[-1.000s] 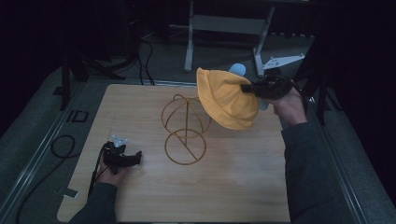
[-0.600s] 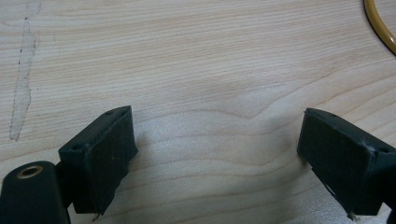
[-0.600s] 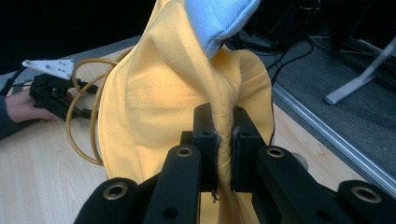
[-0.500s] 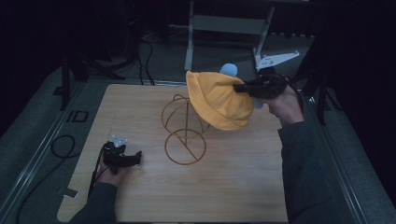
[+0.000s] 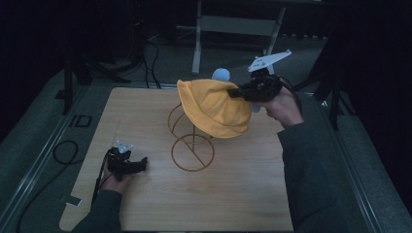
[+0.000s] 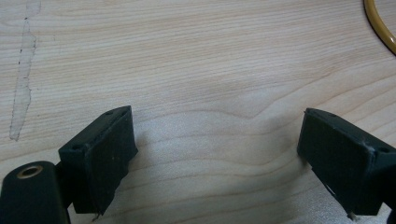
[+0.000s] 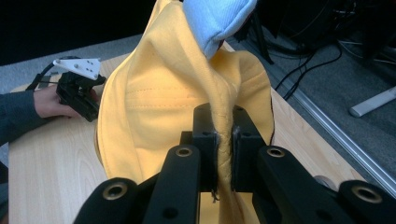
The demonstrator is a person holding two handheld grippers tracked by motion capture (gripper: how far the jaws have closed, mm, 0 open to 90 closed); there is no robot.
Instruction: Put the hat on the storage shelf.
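In the high view, the yellow hat (image 5: 214, 108) is held by the right gripper (image 5: 234, 92) above the wire stand (image 5: 190, 141), whose top lies just left. In the left gripper view, the left gripper (image 6: 215, 140) is seen wide open over the table (image 6: 196, 56). In the right gripper view, the hat's brim is pinched tight.

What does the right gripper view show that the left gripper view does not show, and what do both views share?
Right gripper view: the right gripper shut on a fold of the yellow hat, a light blue piece at the hat's top, and the left gripper farther off.

Left gripper view: the left gripper's jaws standing open above bare wood, and an arc of the wire stand.

Shared: the wooden table.
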